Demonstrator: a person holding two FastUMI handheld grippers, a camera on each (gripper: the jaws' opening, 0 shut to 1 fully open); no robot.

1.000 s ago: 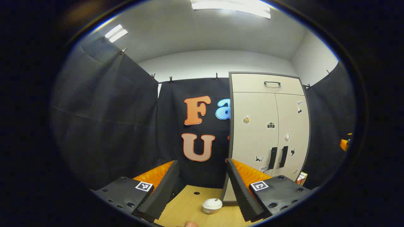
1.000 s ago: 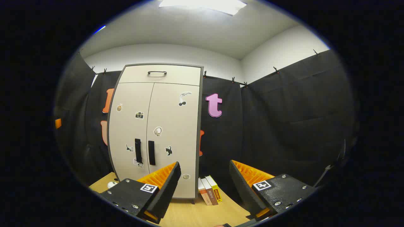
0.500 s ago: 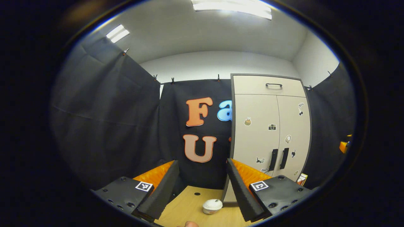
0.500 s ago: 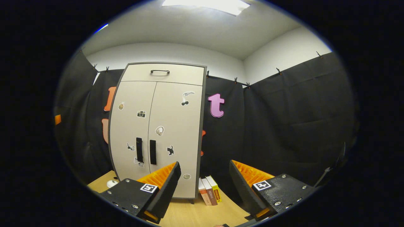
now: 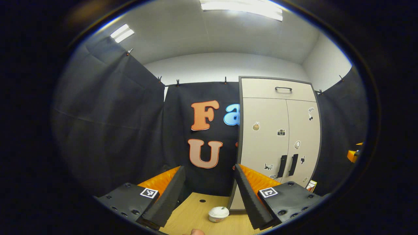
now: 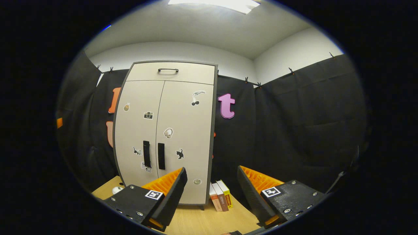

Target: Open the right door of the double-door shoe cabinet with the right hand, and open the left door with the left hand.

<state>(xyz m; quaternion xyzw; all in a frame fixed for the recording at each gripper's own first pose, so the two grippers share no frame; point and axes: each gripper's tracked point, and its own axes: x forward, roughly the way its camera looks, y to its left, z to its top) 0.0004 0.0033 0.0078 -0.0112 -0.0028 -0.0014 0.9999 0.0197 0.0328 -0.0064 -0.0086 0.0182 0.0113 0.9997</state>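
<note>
Left gripper view: the tall cream-panelled double-door shoe cabinet w/ dark grey frame (image 5: pixel 277 137) is seen right of centre, standing on the light wood-grain tabletop (image 5: pixel 196 215) against the black cloth wall. Both doors are shut flush. The left door's black vertical bar handle (image 5: pixel 282 165) sits just beside the right door's black vertical bar handle (image 5: pixel 293 164), either side of the centre seam. Door faces look smooth, matt, rigid laminate w/ small stickers, so poor for pinching; the handles are judged the only sensible hold. A top drawer w/ a dark curved pull (image 5: pixel 283 88) is seen above the doors. The left gripper (image 5: pixel 209 181) is held wide apart, nothing between the fingers, well apart from the cabinet. A small round white lidded cup (image 5: pixel 218 213) lies on the tabletop near the cabinet's foot.

Right gripper view: the cabinet is seen left of centre, doors closed, handles low on the panels. The right gripper (image 6: pixel 211 182) is spread wide, empty, not touching the door. A few upright books w/ orange & yellow spines (image 6: pixel 220 197) stand just beside the cabinet's right side.

Handling, as judged: the doors are prob. light, stiff, hinged at the outer edges, so each should swing outward on an arc. The bars look slim, hard, maybe slippery; they are best clamped across the width, mid-length, then pulled straight before the arc is followed. The cabinet itself may shift or tip if yanked.
</note>
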